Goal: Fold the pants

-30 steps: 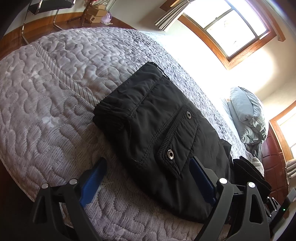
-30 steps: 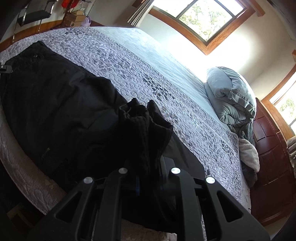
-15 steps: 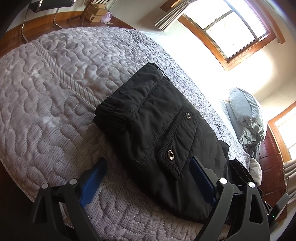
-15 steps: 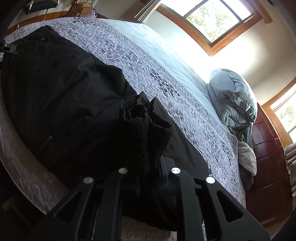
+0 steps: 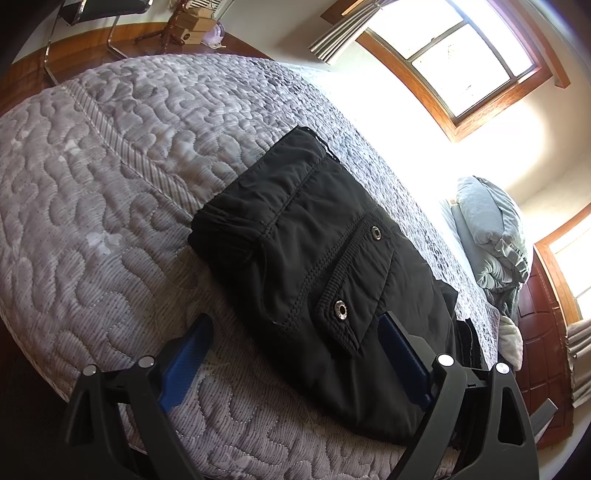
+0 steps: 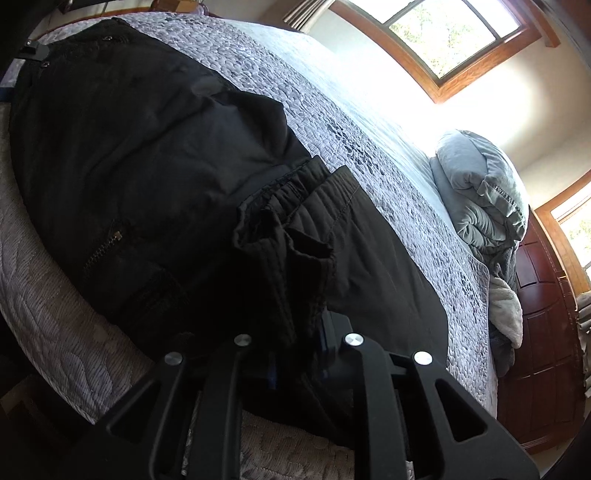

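Observation:
Black pants (image 5: 314,258) lie on a grey quilted bed (image 5: 110,166), the waistband end with a snap-button pocket flap toward my left gripper. My left gripper (image 5: 291,332) is open, its blue pads wide apart; the right pad rests over the pants' near edge, the left pad over bare quilt. In the right wrist view the pants (image 6: 147,147) stretch away to the left. My right gripper (image 6: 295,354) is shut on a bunched cuff end of the pants (image 6: 284,240) and holds it up above the laid fabric.
A grey rolled duvet (image 6: 480,192) lies at the head of the bed, with a dark wooden headboard (image 6: 543,332) behind. Windows (image 5: 461,55) are on the far wall. A chair and boxes (image 5: 192,26) stand beyond the bed's far corner.
My right gripper has carried the bunched pants end a little further over the laid pants, toward the left gripper. The left gripper has barely moved.

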Demonstrator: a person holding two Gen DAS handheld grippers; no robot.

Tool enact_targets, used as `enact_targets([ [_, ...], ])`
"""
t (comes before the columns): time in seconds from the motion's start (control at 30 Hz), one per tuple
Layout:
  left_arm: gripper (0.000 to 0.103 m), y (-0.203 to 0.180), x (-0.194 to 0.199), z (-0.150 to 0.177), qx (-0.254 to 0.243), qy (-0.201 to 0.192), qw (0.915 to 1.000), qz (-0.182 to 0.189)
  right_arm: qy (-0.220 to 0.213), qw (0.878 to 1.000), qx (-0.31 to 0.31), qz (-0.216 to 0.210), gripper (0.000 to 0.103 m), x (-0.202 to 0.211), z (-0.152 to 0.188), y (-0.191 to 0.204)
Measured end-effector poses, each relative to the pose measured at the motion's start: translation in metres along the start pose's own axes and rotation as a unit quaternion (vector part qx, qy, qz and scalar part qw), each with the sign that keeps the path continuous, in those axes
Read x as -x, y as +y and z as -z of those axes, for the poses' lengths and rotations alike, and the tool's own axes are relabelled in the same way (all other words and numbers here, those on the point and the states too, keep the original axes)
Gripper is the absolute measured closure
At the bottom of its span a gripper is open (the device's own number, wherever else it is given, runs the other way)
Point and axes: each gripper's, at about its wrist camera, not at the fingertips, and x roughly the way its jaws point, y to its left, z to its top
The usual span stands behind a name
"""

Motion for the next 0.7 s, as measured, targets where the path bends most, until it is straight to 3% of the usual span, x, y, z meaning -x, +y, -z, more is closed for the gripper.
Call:
enact_targets([
  [0.2, 0.012, 0.0, 0.0, -0.002, 0.002, 0.0, 1.0, -0.002, 0.006, 1.0, 0.006, -0.022, 0.07, -0.003, 0.001, 0.011],
  [0.3, 0.012, 0.0, 0.0, -0.003, 0.002, -0.001, 1.0, -0.002, -0.005, 0.998, -0.004, -0.06, 0.06, 0.01, -0.001, 0.009],
  [0.33, 0.012, 0.0, 0.0, -0.002, 0.004, -0.002, 1.0, -0.002, -0.011, 0.996, -0.009, -0.088, 0.047, 0.017, -0.001, 0.006],
  [0.37, 0.012, 0.001, 0.0, -0.002, 0.005, -0.002, 1.0, -0.002, -0.016, 0.993, -0.018, -0.119, 0.041, 0.024, -0.002, 0.002],
  [0.47, 0.012, 0.002, 0.0, -0.002, 0.005, -0.002, 1.0, -0.001, -0.032, 0.978, -0.058, -0.2, 0.04, 0.045, -0.003, -0.02],
  [0.53, 0.012, 0.003, 0.0, -0.001, 0.005, -0.002, 1.0, 0.001, -0.033, 0.973, -0.095, -0.207, 0.039, 0.051, -0.006, -0.041],
  [0.6, 0.012, 0.003, 0.001, -0.001, 0.008, -0.003, 1.0, 0.004, -0.004, 0.972, -0.128, -0.196, 0.038, 0.041, -0.009, -0.058],
  [0.7, 0.012, 0.003, 0.001, 0.001, 0.009, -0.003, 0.9999, 0.01, 0.038, 0.959, -0.163, -0.228, 0.04, 0.016, -0.011, -0.066],
])
